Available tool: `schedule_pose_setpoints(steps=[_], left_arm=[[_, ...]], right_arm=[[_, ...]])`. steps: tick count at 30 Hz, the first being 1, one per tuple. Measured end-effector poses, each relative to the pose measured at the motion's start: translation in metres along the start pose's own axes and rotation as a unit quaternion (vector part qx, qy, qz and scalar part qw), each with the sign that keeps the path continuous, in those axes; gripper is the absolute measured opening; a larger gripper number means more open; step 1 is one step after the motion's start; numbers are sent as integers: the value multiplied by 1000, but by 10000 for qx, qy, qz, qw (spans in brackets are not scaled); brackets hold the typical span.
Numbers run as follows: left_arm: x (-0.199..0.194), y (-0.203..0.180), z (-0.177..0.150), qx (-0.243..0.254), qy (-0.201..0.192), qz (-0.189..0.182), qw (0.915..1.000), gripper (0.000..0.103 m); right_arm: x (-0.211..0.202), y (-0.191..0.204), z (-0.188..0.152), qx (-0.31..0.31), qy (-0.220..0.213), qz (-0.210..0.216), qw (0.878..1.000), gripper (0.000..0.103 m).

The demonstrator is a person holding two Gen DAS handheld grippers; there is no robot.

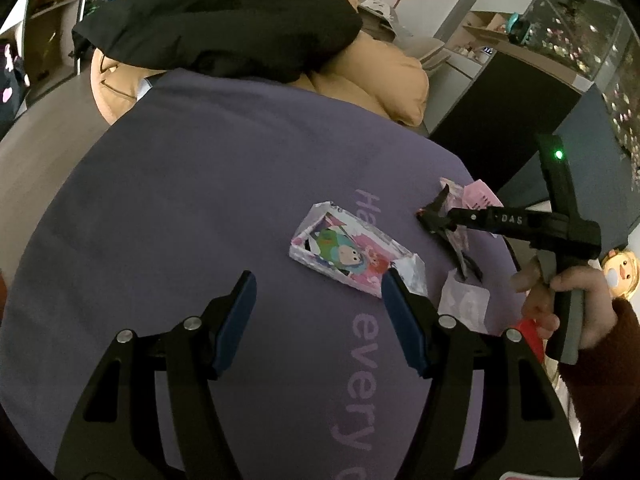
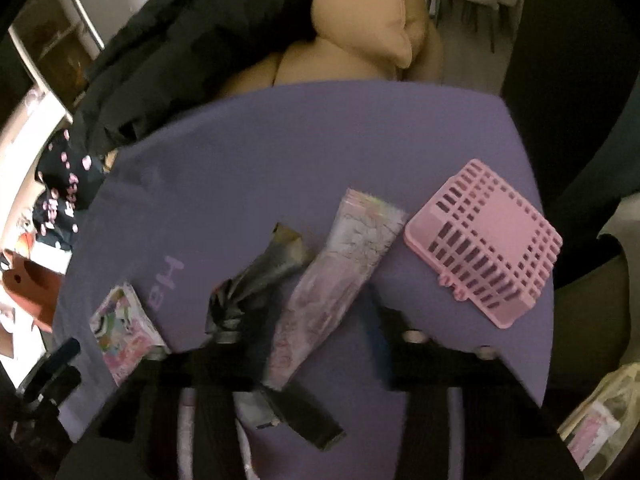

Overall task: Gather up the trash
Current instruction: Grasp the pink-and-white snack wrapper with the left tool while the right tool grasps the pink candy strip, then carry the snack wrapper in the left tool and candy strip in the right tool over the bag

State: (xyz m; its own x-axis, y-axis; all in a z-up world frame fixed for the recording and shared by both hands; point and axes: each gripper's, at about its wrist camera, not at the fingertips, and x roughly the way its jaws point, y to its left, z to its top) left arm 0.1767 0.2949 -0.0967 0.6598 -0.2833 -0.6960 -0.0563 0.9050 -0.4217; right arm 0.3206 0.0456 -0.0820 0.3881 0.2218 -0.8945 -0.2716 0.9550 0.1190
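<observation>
Purple cloth with pale lettering [image 1: 224,184] covers the round surface in both views, and part of the lettering runs under the wrappers and the left gripper's arms, so only fragments can be read. Motion blur smears the right wrist view: the right gripper [image 2: 316,332] shows as dark shapes at the bottom edge, and its pads cannot be made out cleanly. A long pink-and-white patterned wrapper [image 2: 336,276] lies between those fingers, and a crumpled black-and-silver wrapper [image 2: 256,280] just beside it on the left; whether the jaws are clenched on either, I cannot tell. From the left wrist view the same gripper [image 1: 440,216] is seen side-on, tips down at the cloth among pale pink scraps, held by a hand [image 1: 560,292] in a dark red sleeve.

The left gripper [image 1: 320,312] stands released, blue pads apart, nothing between them. Just ahead of it lies a flat rectangular cartoon-printed packet with silvery crimped ends [image 1: 352,256], its near end touching or overlapped by the right-hand pad.

Only the right wrist view shows fully the pink slotted plastic basket [image 2: 488,248], upside down beside the long wrapper. A black garment [image 1: 216,16] and tan cushions [image 1: 384,76] sit beyond the cloth.
</observation>
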Motion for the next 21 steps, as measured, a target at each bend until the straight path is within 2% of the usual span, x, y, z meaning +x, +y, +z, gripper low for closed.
schedule_pose_setpoints(steps=[4, 11, 14, 21], left_arm=[[5, 1, 0, -114, 113, -57, 9999, 62], [30, -14, 7, -340, 445, -183, 9983, 62], [41, -24, 12, -268, 451, -14, 9986, 62], [57, -38, 20, -112, 256, 336, 9990, 62]], right_arm=[[-16, -5, -7, -58, -141, 84, 9998, 14], [-67, -21, -31, -221, -673, -33, 9975, 14], [-83, -27, -44, -306, -823, -97, 9961, 14], [-111, -47, -67, -33, -1139, 219, 9932, 14]])
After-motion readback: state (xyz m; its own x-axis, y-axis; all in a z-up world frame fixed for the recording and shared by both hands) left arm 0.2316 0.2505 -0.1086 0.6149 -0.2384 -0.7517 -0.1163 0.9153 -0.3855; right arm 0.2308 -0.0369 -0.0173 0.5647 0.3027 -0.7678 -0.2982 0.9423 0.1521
